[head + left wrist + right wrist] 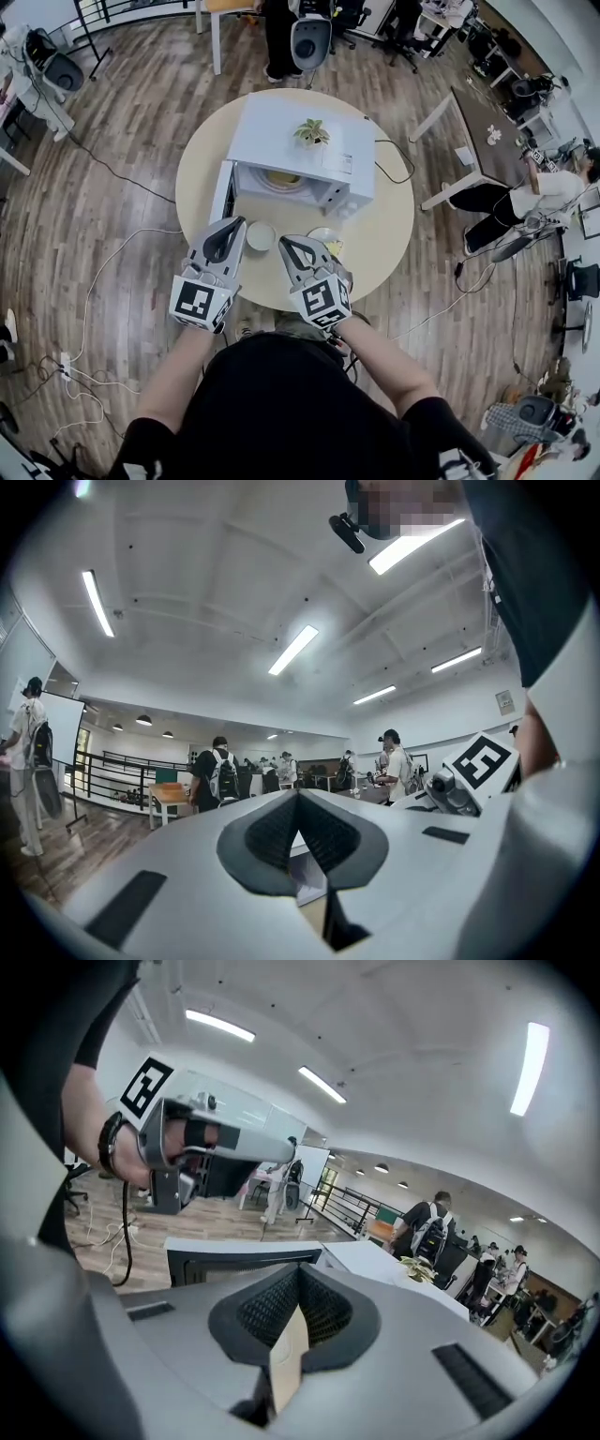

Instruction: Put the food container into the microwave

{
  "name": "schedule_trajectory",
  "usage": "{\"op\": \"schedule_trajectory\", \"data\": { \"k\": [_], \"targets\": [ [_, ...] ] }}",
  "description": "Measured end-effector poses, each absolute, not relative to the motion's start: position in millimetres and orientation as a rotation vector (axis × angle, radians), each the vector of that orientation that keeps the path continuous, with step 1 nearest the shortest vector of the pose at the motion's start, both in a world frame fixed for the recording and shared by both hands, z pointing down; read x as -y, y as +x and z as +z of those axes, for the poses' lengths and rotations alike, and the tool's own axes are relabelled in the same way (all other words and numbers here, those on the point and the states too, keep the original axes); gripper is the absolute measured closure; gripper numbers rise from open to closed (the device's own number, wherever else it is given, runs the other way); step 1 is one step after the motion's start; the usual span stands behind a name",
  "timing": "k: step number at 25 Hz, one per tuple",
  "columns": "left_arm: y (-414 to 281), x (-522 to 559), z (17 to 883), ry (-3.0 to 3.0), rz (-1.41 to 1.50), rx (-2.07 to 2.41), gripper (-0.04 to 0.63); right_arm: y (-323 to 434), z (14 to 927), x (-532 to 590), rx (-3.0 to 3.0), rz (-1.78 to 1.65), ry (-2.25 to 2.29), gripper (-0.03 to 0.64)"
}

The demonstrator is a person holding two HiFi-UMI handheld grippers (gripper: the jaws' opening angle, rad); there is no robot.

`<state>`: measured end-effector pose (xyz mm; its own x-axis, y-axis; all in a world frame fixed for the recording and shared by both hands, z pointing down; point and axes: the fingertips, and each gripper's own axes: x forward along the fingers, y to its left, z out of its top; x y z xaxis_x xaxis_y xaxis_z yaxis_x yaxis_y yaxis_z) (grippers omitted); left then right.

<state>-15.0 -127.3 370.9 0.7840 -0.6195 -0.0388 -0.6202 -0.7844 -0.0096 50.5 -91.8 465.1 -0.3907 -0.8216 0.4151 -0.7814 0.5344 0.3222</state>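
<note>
- Food container [281, 178]: read as the round dish with a yellowish middle inside the open microwave [272, 127]. It is partly hidden under the oven's top and too small to be sure of.
- Microwave: white, on a round table [384, 234], with its door [223, 192] swung out to the left. A small potted plant [311, 132] stands on top.
- On the table in front of the oven is a small white bowl [261, 236]. To its right is a pale dish [323, 234], half behind the right gripper, with something yellow-green at its edge.
- Left gripper [236, 223]: held above the table's near edge, left of the white bowl. In its own view [298, 794] the jaws are together at the tips, with nothing between the pads.
- Right gripper [284, 240]: beside the left, right of the bowl. In its own view [300, 1269] the jaws are closed and empty, with only a sliver of table showing through the gap below.
- Neither gripper touches the oven or the dishes.
- A black cord [394, 169] loops on the table at the oven's right.
</note>
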Motion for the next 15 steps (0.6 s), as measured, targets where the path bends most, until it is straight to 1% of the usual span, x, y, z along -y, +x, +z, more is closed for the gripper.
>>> {"op": "schedule_trajectory", "data": {
  "k": [15],
  "targets": [
    [-13.3,122.0,360.1,-2.941,0.083,-0.960,0.577,101.3,404.0,88.4,2.351,0.040,1.764,0.601]
  ]
}}
